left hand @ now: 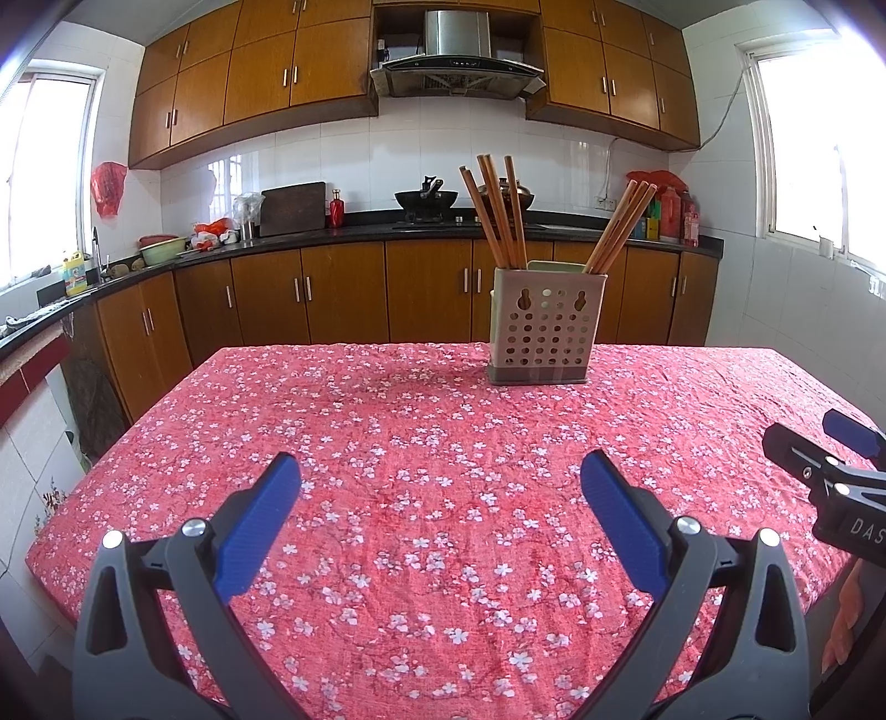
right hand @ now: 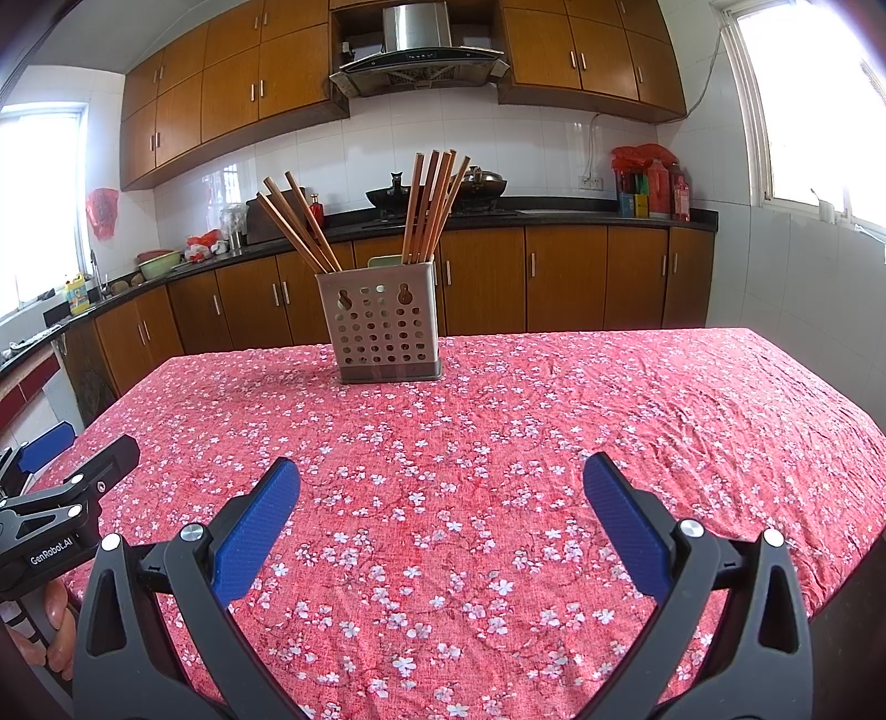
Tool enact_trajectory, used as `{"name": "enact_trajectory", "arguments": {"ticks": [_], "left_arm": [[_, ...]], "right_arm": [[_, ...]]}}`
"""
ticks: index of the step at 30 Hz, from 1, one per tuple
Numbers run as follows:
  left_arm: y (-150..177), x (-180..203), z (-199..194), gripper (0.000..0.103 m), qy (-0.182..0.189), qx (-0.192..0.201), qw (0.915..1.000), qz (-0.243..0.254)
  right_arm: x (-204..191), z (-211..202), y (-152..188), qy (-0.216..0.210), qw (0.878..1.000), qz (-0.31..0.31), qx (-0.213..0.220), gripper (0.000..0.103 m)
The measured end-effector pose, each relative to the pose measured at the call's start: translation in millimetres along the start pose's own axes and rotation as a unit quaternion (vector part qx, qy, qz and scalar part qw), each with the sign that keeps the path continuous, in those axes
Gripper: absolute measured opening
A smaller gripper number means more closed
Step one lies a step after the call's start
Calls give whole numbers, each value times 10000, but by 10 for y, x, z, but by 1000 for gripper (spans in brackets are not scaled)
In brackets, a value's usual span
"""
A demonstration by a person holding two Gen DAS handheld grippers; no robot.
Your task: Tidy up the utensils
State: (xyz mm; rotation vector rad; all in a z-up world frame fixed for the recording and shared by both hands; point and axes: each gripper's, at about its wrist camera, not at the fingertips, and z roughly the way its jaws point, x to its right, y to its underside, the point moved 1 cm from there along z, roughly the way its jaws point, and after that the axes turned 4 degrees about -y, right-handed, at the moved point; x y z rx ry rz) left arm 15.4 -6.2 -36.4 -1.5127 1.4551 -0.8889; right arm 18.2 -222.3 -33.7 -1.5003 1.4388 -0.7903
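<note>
Jaws come first in both wrist views: the left gripper and the right gripper each hold their blue pads wide apart with nothing between them, hovering low over the near part of the table. Each gripper shows at the edge of the other's view, so they sit side by side, probably in a waiting pose rather than in a reach.

Between them and the task's things lies only the red flowered tablecloth, wrinkled but bare (nothing loose on it that I can see). Nothing blocks a straight path forward.

Well beyond, toward the far edge of the table, stands the perforated utensil holder, upright. Wooden chopsticks stand in it in two leaning bunches, one fanned to the left and one to the right, which suggests separate compartments, though the divider itself is not plain. With no utensil left on the cloth, I judge the sorting is close to done.

Farther back run the kitchen cabinets, a black counter with a wok on the stove, and a range hood above.
</note>
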Motion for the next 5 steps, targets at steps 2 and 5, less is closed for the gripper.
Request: {"name": "enact_trajectory", "arguments": {"ticks": [2,5], "left_arm": [[-4,-16,5,99,7,-15,10000,-9],[-5,-24,9,99,12,-28,10000,-15]], "right_arm": [[-1,1,-1,3,10000,4,0,101],[-2,0,-1,3,10000,9,-2,101]]}}
